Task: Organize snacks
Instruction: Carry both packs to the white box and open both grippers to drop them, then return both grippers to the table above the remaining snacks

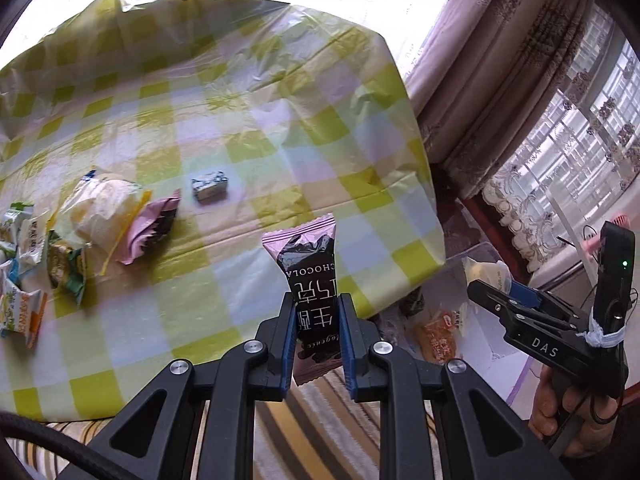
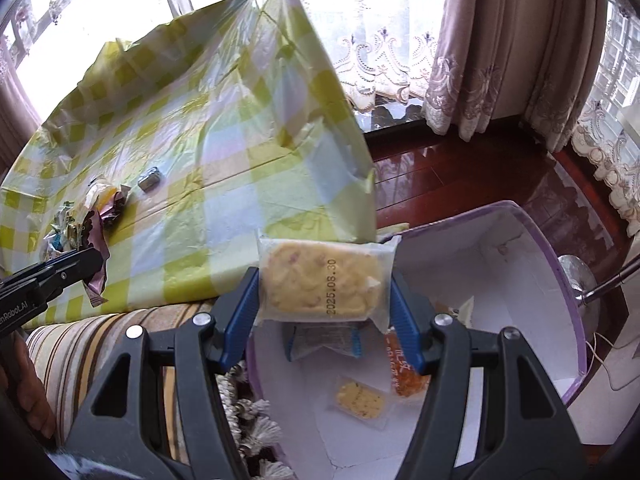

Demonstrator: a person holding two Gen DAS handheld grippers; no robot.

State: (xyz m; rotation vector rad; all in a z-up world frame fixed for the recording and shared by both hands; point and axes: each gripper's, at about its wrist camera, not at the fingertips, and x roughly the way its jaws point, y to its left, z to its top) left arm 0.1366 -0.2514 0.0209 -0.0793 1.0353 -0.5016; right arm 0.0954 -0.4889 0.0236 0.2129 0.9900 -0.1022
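While several snacks (image 1: pixel 100 220) remain on the checked tablecloth (image 1: pixel 248 120), the left gripper (image 1: pixel 318 324) clamps a chocolate packet (image 1: pixel 312 280) upright, long axis vertical; over the partly filled white box (image 2: pixel 520 280), the right gripper (image 2: pixel 324 300) grips a yellow cake packet (image 2: pixel 320 280) crosswise.

We see a bench with a shiny yellow and white checked plastic cloth (image 1: pixel 248 128). Behind it, bright white windows (image 2: pixel 100 12) glow. Long pink patterned curtains (image 2: pixel 504 40) hang down. The dark red wooden floor (image 2: pixel 460 172) shines.
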